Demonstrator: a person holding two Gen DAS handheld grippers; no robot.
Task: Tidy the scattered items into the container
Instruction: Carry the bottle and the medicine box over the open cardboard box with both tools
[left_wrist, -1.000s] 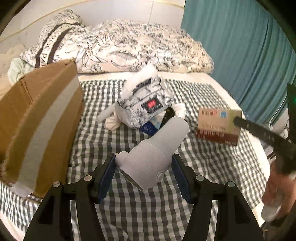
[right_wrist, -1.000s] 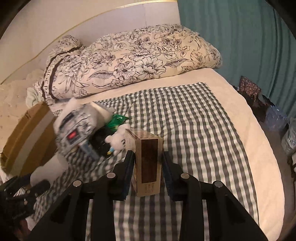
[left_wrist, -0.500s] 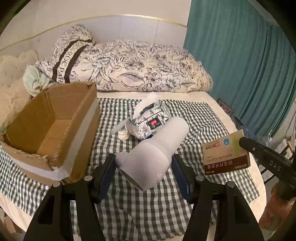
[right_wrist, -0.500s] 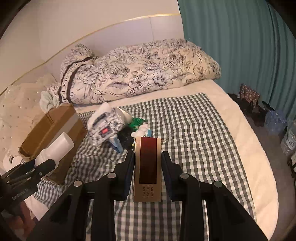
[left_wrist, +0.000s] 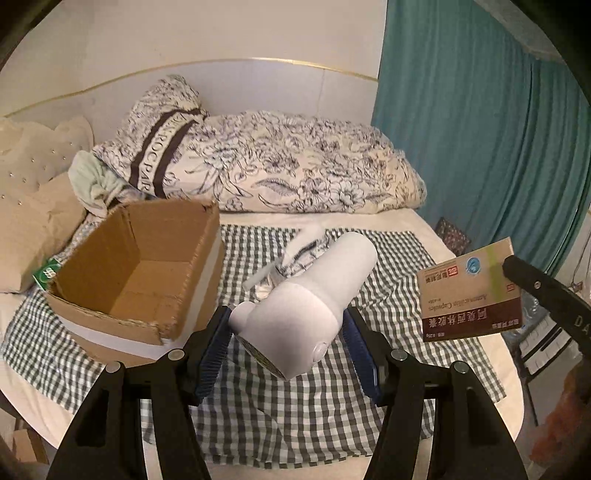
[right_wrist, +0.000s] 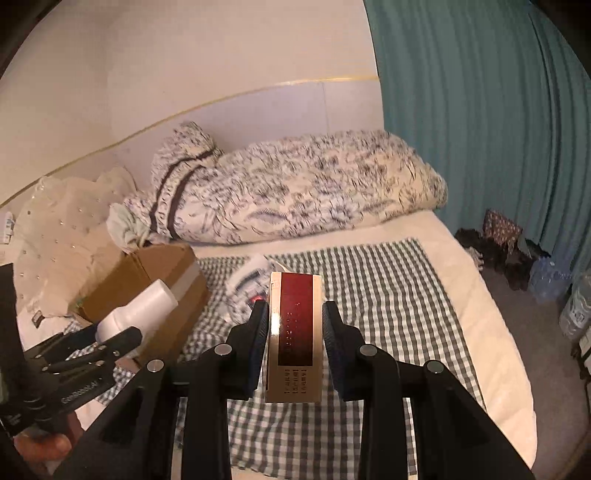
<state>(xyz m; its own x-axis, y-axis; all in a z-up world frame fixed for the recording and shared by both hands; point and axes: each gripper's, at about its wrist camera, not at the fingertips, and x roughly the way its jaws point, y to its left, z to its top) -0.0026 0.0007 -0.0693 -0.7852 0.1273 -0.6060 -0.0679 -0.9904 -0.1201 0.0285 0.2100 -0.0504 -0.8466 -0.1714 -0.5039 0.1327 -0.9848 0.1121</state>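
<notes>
Colours and patterns on the bed

A white device (left_wrist: 306, 306) sits between blue pads (left_wrist: 212, 350) of the black left tool (left_wrist: 291, 343). At right, a tan-and-maroon medicine box (left_wrist: 469, 295); at left, a brown cardboard box (left_wrist: 140, 273) with a white band. The cloth (left_wrist: 280, 406) is dark-green-and-white checked, the duvet (left_wrist: 295, 173) cream with dark florals, the curtain (left_wrist: 480, 129) teal.

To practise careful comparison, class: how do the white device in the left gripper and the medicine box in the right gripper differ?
The white device is rounded and plain white; the medicine box is flat-sided, tan and dark red with printed text. The device spreads the left gripper wide; the box sits in a narrower right gripper. Both are gripped and held above the checked cloth, neither yet in the cardboard box.
</notes>
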